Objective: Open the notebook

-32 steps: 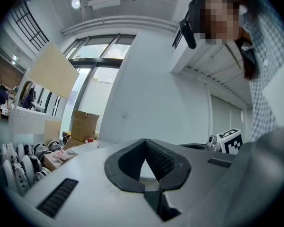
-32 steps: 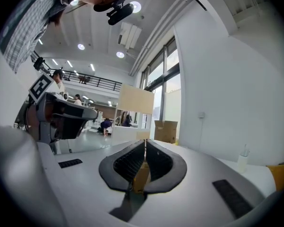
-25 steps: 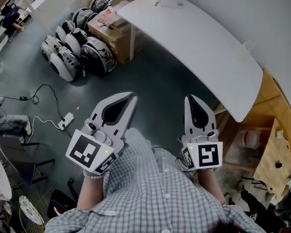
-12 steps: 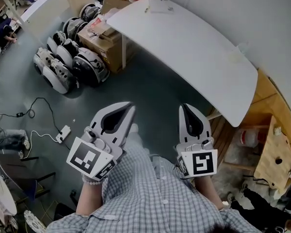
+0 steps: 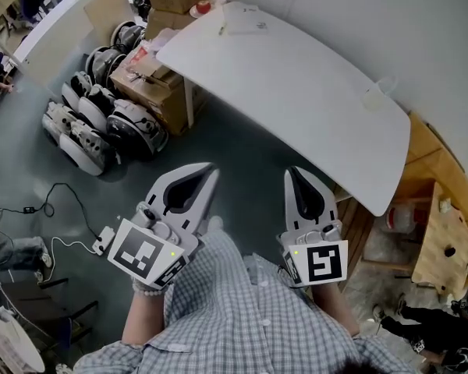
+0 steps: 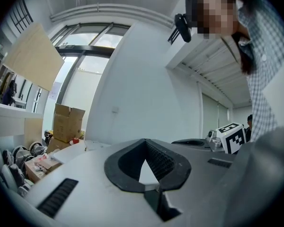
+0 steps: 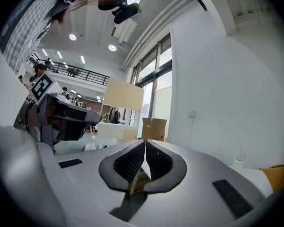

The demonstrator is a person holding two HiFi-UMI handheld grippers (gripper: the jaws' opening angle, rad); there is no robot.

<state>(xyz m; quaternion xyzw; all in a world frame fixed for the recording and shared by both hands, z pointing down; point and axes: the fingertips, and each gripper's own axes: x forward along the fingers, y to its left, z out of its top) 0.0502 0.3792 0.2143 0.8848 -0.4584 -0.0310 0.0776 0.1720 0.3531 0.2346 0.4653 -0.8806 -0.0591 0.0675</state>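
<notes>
I hold both grippers level in front of my checked shirt, over grey floor short of a long white table [image 5: 296,92]. The left gripper [image 5: 210,170] is shut, with nothing between its jaws. My right gripper [image 5: 291,173] is shut and empty too. At the table's far end lies a flat pale thing [image 5: 253,18], perhaps the notebook; it is too small to tell. In the left gripper view the left gripper [image 6: 144,142] points over the tabletop at a white wall. In the right gripper view the right gripper [image 7: 145,142] points the same way, and the left gripper [image 7: 61,112] shows at its left.
Cardboard boxes [image 5: 152,84] stand by the table's left end, with a row of white-and-black machines [image 5: 101,123] beside them. A power strip and cable [image 5: 101,240] lie on the floor at left. Wooden shelving [image 5: 437,232] stands at right. A small clear bottle [image 5: 374,96] sits on the table.
I have walked toward the table with both grippers carried forward. The table has come nearer and the machines have slid left. Both grippers stayed shut.
</notes>
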